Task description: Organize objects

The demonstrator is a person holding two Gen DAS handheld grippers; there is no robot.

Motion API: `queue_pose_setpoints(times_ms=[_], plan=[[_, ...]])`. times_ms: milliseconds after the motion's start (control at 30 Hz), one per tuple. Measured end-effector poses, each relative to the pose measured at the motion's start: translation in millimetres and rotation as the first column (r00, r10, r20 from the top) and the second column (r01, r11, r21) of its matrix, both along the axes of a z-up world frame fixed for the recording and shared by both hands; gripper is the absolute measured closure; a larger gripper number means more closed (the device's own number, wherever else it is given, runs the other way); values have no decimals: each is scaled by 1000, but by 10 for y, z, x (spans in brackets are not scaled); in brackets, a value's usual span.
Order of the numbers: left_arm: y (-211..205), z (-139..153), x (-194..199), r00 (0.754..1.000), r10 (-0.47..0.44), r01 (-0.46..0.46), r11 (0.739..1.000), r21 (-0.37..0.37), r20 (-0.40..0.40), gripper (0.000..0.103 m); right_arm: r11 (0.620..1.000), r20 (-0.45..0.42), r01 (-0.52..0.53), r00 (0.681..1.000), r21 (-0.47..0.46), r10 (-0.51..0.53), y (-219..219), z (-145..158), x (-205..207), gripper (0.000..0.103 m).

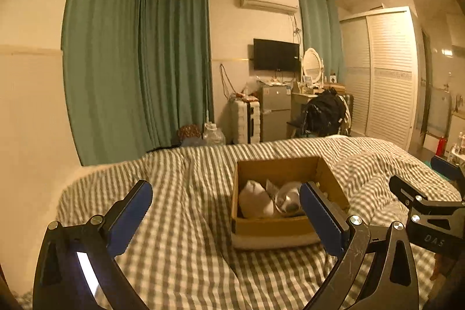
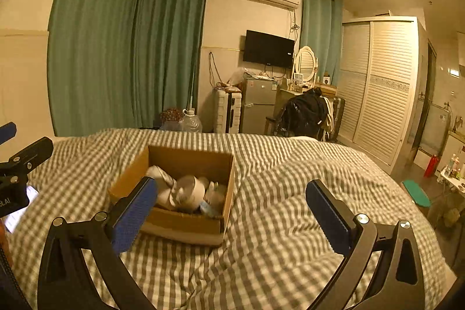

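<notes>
Lettering "DAS" on right gripper (image 1: 436, 211) body, seen from left wrist view. Open cardboard box (image 2: 186, 225) on gingham duvet (image 2: 276, 237), holding white bundles and round white container (image 2: 190, 189). Left gripper (image 1: 226, 217) jaws wide apart, empty; right likewise. Green curtains (image 1: 130, 63), wall TV (image 1: 276, 54), louvred wardrobe (image 2: 380, 89).

Seen: a bed (image 1: 180, 222) under a grey-and-white checked quilt (image 2: 290, 222), rumpled into folds across the top. Directly on that quilt, near the middle, sat an open cardboard box (image 1: 331, 179) (image 2: 186, 222) with pale, rounded items inside, too blurred to name. Nothing else made out lying on the cover.
</notes>
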State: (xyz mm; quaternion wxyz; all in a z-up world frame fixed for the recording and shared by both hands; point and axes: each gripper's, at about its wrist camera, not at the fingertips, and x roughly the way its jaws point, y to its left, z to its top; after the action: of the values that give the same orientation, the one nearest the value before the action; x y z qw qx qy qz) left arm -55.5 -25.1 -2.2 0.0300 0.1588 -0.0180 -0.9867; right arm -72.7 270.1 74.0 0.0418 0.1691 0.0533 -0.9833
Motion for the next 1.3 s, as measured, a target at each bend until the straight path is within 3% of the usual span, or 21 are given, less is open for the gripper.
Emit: queue_pose_setpoints(times_ms=[167, 500, 1300], plan=[[63, -266, -103, 998, -2, 5, 999, -51, 60, 0, 1000, -11, 27, 1000, 11, -27, 17, -233, -35, 1], [9, -407, -188, 995, 13, -10, 999, -34, 97, 0, 999, -15, 38, 999, 24, -38, 23, -362, -55, 1], [5, -404, -199, 994, 12, -9, 999, -33, 107, 0, 999, 5, 42, 999, 22, -42, -23, -418, -67, 1]])
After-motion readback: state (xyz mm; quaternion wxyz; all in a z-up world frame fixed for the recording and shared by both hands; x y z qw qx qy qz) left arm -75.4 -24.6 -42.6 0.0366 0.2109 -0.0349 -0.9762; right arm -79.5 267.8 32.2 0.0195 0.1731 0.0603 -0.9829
